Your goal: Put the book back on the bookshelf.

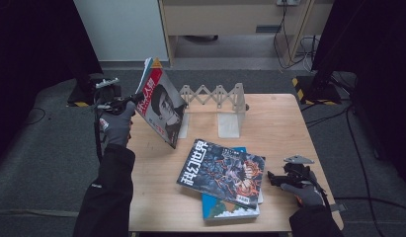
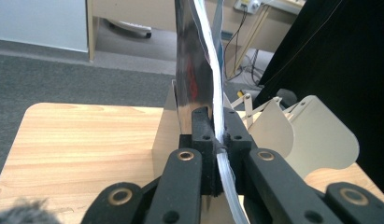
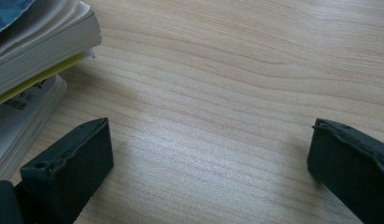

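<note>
A magazine [image 1: 160, 101] with a red-and-black cover showing a face hangs tilted above the table's left edge. My left gripper [image 1: 133, 101] is shut on its left edge; the left gripper view shows both pads [image 2: 202, 126] pinching the thin glossy magazine [image 2: 194, 60] edge-on. A cream accordion-style book rack [image 1: 220, 101] stands on the table just right of it, its rounded plates [image 2: 320, 135] beyond the jaws. My right gripper [image 1: 271, 178] rests low at the table's right front, open, with bare wood between its fingers [image 3: 73, 163], beside a stack of books [image 1: 225, 177].
The stack is a dark illustrated magazine lying on blue-covered books; their page edges [image 3: 35, 51] sit left of my right gripper. The wooden table [image 1: 274, 123] stands on grey carpet, with cables and black stands at the back right.
</note>
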`<act>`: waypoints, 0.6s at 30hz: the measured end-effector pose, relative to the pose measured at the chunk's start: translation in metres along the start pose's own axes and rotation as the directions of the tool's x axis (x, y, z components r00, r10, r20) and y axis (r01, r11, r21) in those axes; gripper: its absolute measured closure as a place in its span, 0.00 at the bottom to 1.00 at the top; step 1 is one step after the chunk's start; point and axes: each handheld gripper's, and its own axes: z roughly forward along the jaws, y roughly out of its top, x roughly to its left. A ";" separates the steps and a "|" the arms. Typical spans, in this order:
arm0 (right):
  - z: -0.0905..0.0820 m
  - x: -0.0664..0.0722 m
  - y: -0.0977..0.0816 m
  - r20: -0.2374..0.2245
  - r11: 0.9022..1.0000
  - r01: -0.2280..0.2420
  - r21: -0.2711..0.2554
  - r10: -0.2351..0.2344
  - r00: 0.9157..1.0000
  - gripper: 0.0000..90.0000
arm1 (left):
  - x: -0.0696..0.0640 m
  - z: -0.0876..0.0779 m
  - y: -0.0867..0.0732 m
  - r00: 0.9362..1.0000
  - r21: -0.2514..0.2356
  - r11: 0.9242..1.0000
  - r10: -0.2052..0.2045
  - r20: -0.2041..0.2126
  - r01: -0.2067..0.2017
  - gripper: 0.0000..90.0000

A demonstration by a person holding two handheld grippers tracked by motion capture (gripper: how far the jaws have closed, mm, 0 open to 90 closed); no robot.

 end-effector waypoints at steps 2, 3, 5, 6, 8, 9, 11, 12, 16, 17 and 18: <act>0.000 0.000 0.000 -0.001 1.000 0.003 0.000 -0.003 1.000 0.01 | -0.001 0.002 -0.001 1.000 0.004 1.000 0.002 -0.003 -0.002 0.95; 0.000 0.000 0.000 -0.001 1.000 0.001 0.000 -0.001 1.000 0.01 | -0.001 0.004 -0.003 1.000 0.013 1.000 0.007 -0.006 -0.007 0.95; 0.000 0.000 0.000 -0.001 1.000 0.002 -0.001 -0.002 1.000 0.01 | -0.001 0.009 -0.006 1.000 0.024 1.000 0.006 -0.009 -0.006 0.95; 0.000 0.000 0.000 -0.001 1.000 0.002 -0.001 -0.002 1.000 0.01 | 0.000 0.010 -0.008 1.000 0.023 1.000 -0.004 -0.008 0.004 0.95; 0.000 0.000 0.000 -0.001 1.000 0.002 -0.001 -0.002 1.000 0.01 | 0.000 0.011 -0.008 1.000 0.023 1.000 -0.006 -0.009 0.007 0.95; 0.000 0.000 0.000 -0.001 1.000 0.002 0.000 -0.002 1.000 0.01 | 0.001 0.011 -0.008 1.000 0.025 1.000 -0.005 -0.009 0.005 0.95; 0.000 0.000 0.000 -0.001 1.000 0.003 -0.001 -0.003 1.000 0.01 | 0.001 0.012 -0.009 1.000 0.019 1.000 -0.014 -0.003 0.014 0.95; 0.000 0.000 0.000 -0.001 1.000 0.002 -0.001 -0.002 1.000 0.01 | 0.002 0.012 -0.009 1.000 0.014 1.000 -0.021 0.004 0.020 0.94; 0.000 0.000 0.000 0.000 1.000 0.001 -0.001 -0.001 1.000 0.01 | 0.004 0.011 -0.014 0.998 -0.025 0.999 -0.041 0.048 0.042 0.88; 0.000 0.000 0.000 0.000 1.000 0.002 -0.001 -0.002 1.000 0.01 | 0.004 0.010 -0.015 0.997 -0.030 0.998 -0.047 0.059 0.049 0.86; 0.000 0.000 0.000 0.000 1.000 0.002 -0.001 -0.002 1.000 0.01 | 0.004 0.010 -0.015 0.997 -0.031 0.998 -0.050 0.064 0.052 0.83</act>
